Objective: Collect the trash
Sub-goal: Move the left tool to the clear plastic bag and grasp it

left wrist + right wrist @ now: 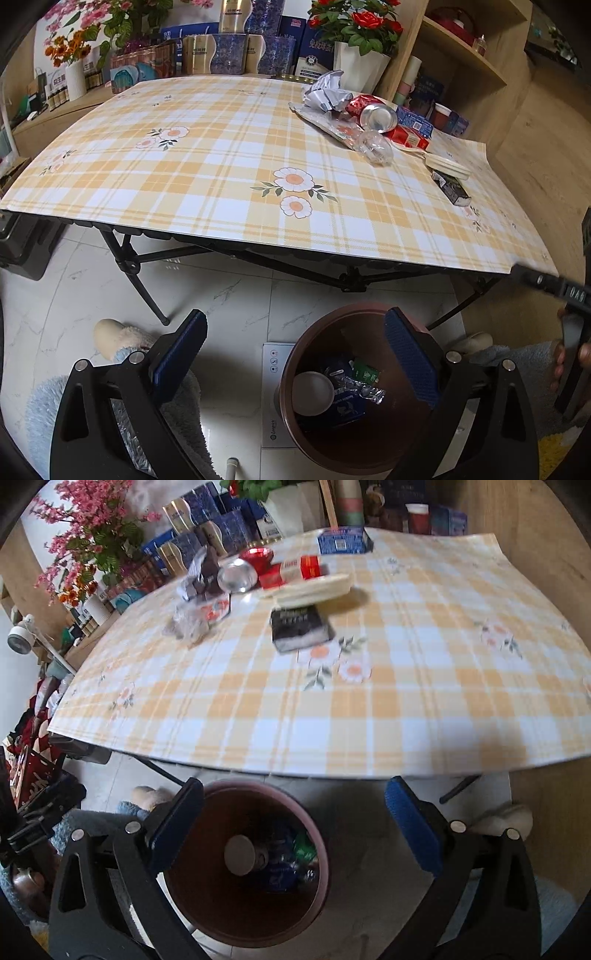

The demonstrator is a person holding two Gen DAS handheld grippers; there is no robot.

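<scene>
your left gripper (295,354) hung over the floor in front of the worktop (221,166), fingers (177,354) wide apart, nothing between them. your right gripper (295,830) was the same: fingers (413,830) apart and empty, right above the bin (207,915).

task looked partly done. the bin (354,446) on the floor below the worktop edge already held some trash: a white cup (313,393), a blue packet (347,406), crumpled foil (364,389) and something green (365,373).

plenty was left. on the far right of the worktop a pile sat close together: crumpled silver wrapper (325,92), can (376,117) on its side, clear bottle (375,146), red box (410,137), blue box (413,120). nearer you lay a flat cream piece (448,166), maybe a lid or plate, can't tell, and just beside it a black box (452,188). in the right view the black box (300,627) was the closest item, with the cream piece (314,587) just behind it and the blue box (343,541) furthest back.

my guess: less than half collected, roughly seven pieces to go, and the black box was the easiest next pick for your right side. right view was blurred, so small details in the pile weren't readable.
</scene>
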